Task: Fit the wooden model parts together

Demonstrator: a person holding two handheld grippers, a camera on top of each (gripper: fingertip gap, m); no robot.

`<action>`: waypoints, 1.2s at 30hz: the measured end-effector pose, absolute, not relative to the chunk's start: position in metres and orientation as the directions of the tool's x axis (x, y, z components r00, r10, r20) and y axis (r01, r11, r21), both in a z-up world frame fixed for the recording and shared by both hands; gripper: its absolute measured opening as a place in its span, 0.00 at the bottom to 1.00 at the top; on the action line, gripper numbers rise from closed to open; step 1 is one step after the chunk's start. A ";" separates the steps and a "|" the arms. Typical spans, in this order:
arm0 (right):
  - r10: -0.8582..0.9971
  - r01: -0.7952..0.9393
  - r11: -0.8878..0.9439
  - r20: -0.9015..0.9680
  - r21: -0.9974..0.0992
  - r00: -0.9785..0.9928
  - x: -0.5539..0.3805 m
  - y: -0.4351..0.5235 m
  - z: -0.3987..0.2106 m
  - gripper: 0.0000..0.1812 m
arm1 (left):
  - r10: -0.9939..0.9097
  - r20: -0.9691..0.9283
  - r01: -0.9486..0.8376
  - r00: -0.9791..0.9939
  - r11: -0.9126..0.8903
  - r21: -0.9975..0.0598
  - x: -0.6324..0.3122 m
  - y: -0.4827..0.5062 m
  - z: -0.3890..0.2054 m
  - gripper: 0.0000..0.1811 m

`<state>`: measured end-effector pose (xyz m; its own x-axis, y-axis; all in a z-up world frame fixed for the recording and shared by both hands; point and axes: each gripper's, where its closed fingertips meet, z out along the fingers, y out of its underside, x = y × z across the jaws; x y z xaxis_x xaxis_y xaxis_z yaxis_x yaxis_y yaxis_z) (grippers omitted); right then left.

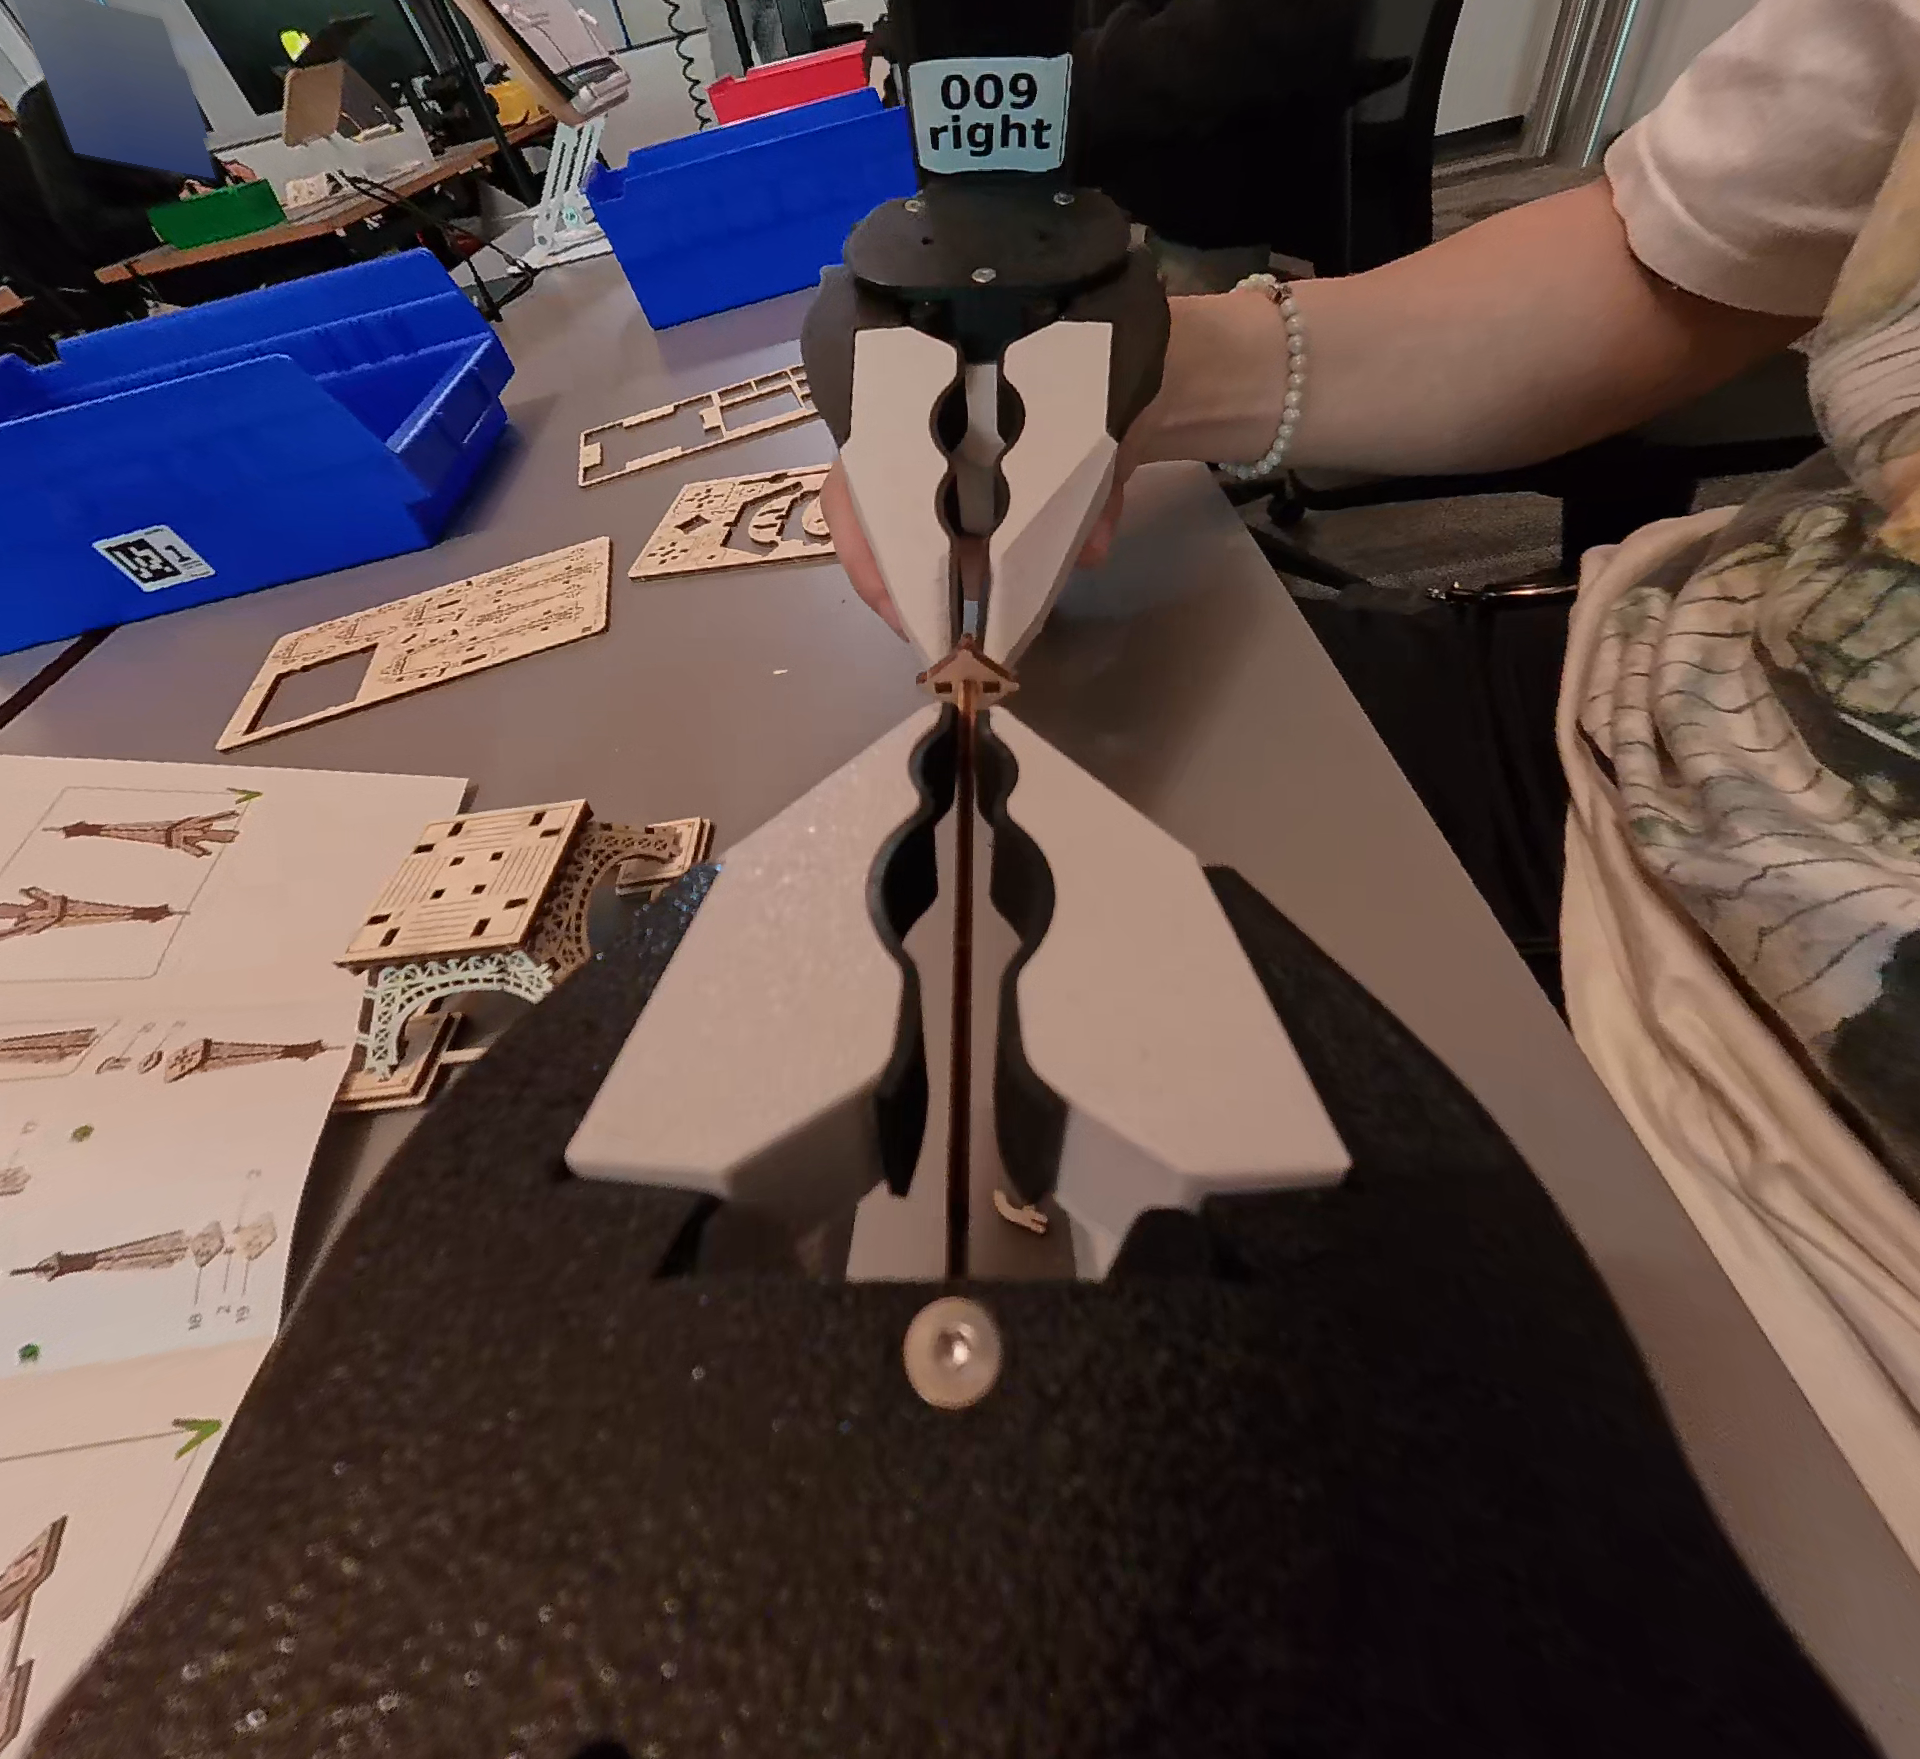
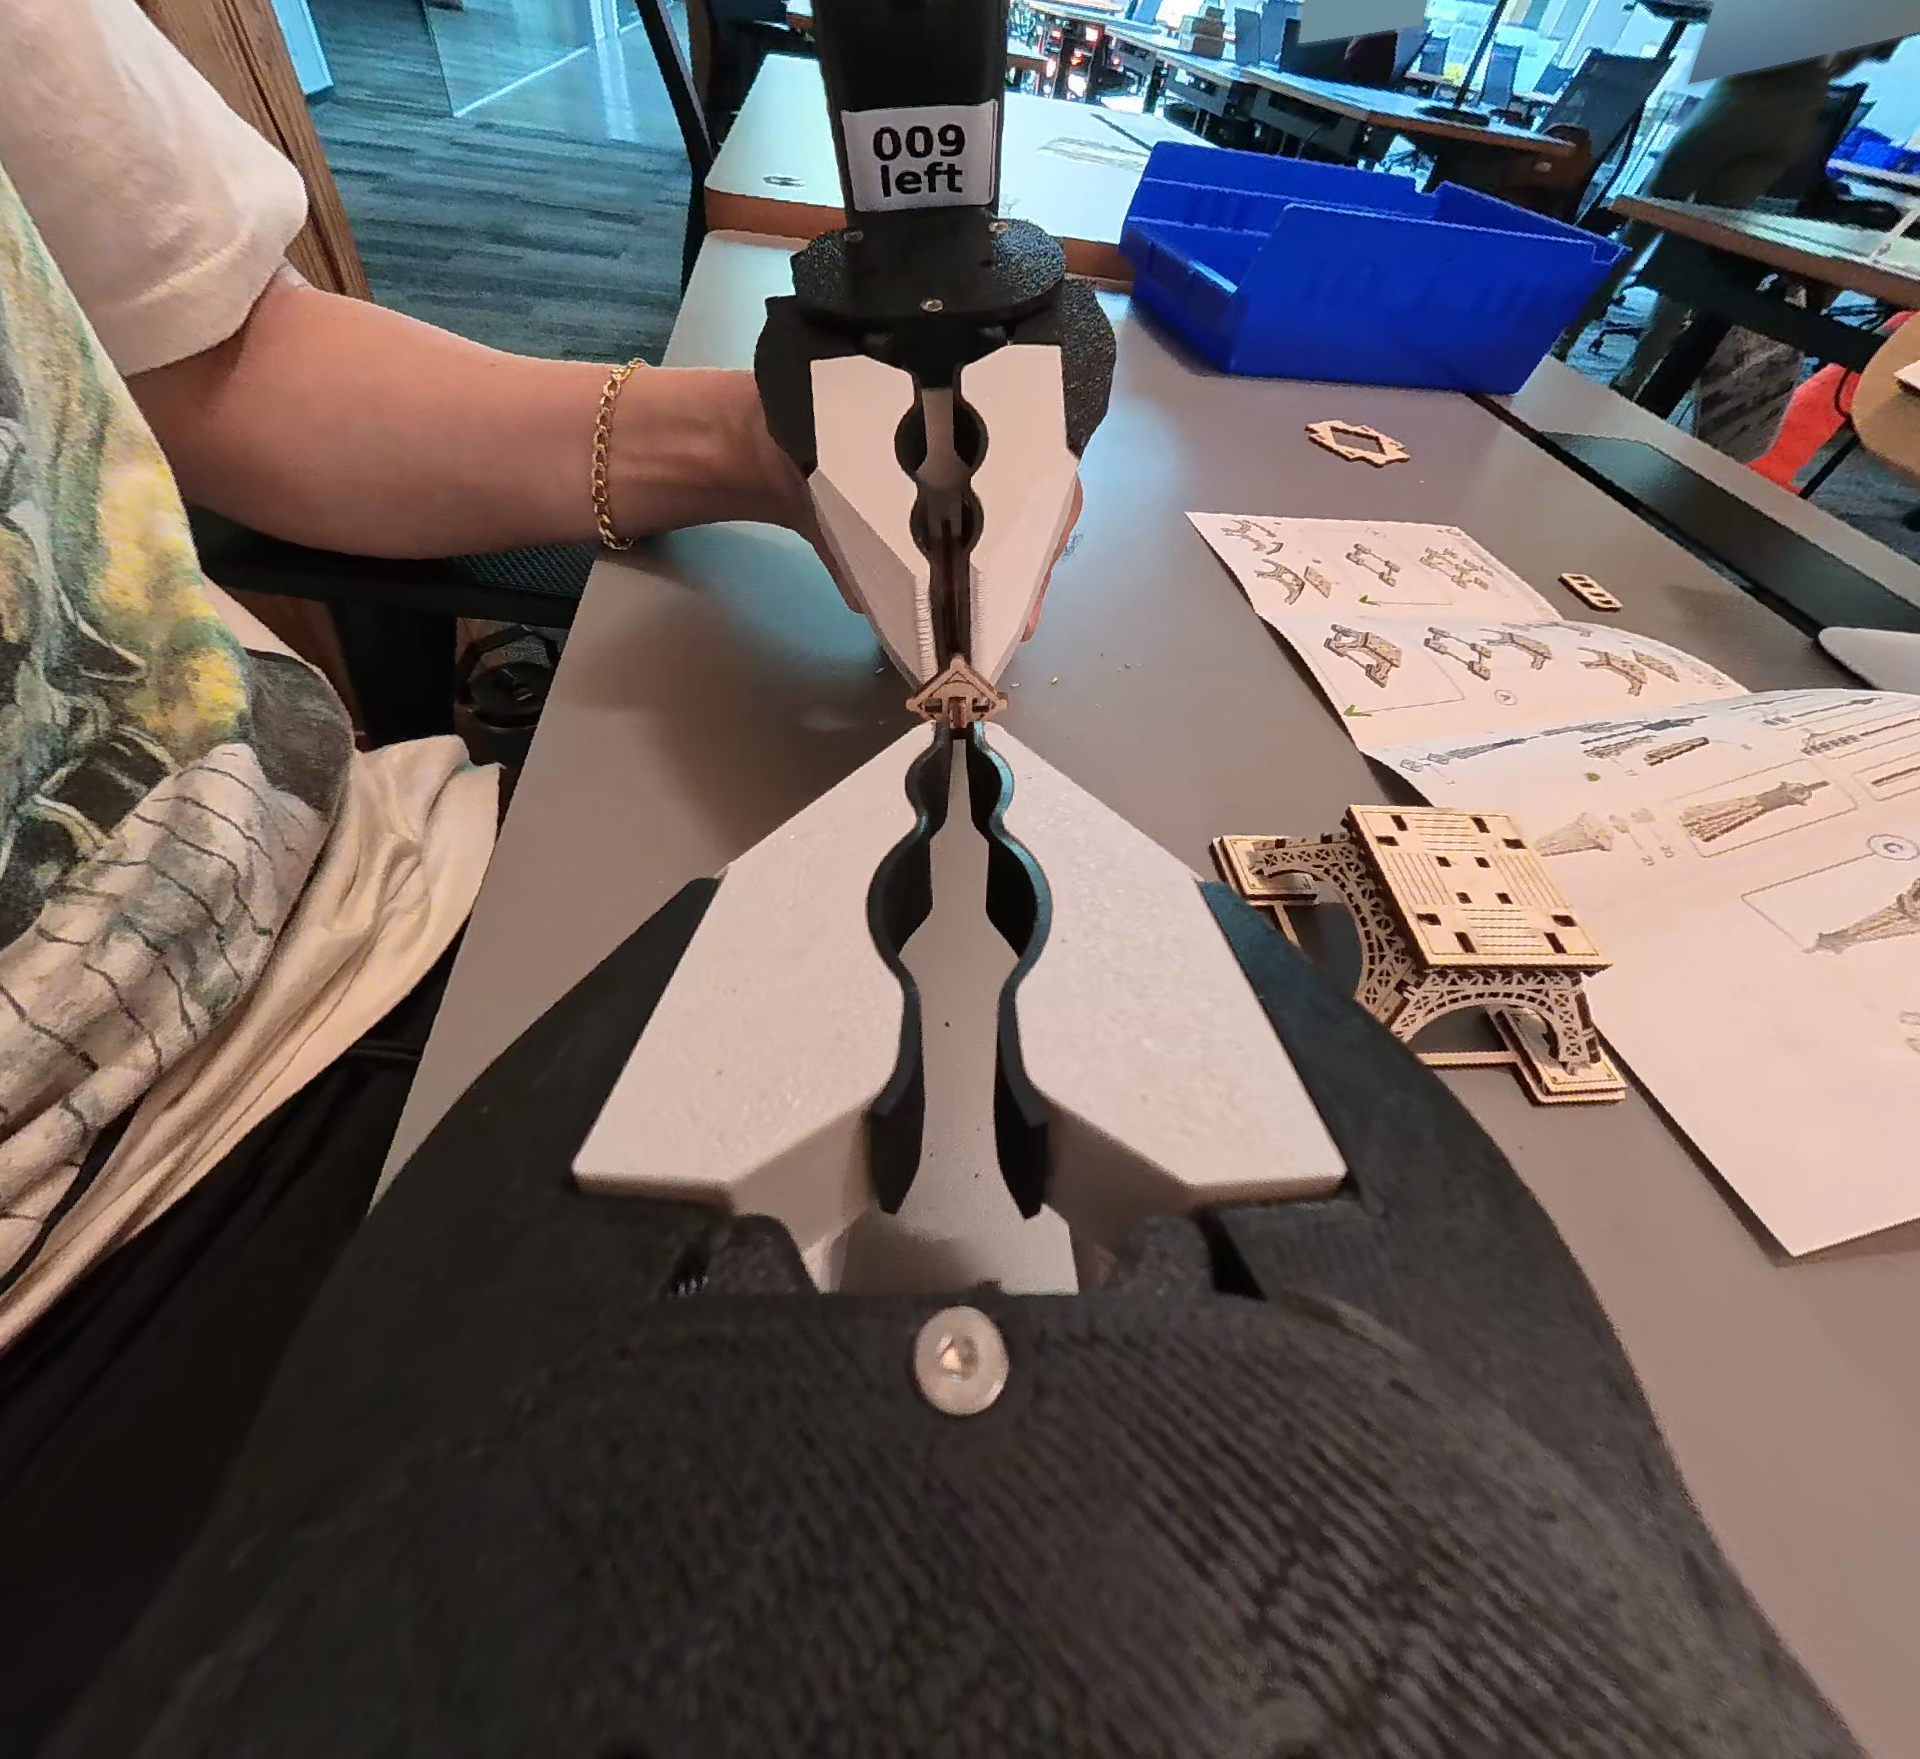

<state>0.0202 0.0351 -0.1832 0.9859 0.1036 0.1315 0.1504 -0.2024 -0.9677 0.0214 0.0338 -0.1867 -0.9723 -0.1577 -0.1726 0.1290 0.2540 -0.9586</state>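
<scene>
My left gripper [image 1: 961,722] is shut on a thin flat wooden part [image 1: 957,982], seen edge-on between its white fingers. My right gripper [image 1: 968,644] faces it tip to tip, above the grey table. A small pointed wooden piece [image 1: 966,676] sits where the two sets of tips meet. In the right wrist view my right gripper [image 2: 954,743] is closed at its tips on this small piece [image 2: 956,699], and the left gripper [image 2: 951,665] points back at it with a dark strip between its fingers. How the two parts join is hidden by the fingertips.
A wooden tower base [image 1: 468,920] [image 2: 1455,940] stands on instruction sheets [image 1: 156,982] [image 2: 1558,670]. Cut-out wooden sheets [image 1: 436,639] lie beyond. Blue bins [image 1: 239,431] [image 2: 1351,275] stand at the back. Small loose pieces [image 2: 1356,442] lie on the table. The table edge [image 1: 1455,878] runs by the seated person. Both grippers' tips are close together, under 4 cm apart.
</scene>
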 end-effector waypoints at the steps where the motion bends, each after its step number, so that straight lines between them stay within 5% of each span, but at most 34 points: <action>1: 0.105 0.154 -0.202 0.135 -0.967 0.985 0.020 0.035 -0.183 0.00 | -0.156 -0.173 0.129 -0.972 0.254 -0.958 0.021 0.034 -0.187 0.00; 36: 0.087 0.203 -0.164 0.191 -0.965 0.978 0.018 0.035 -0.177 0.01 | -0.167 -0.192 0.145 -0.967 0.255 -0.956 0.021 0.030 -0.185 0.00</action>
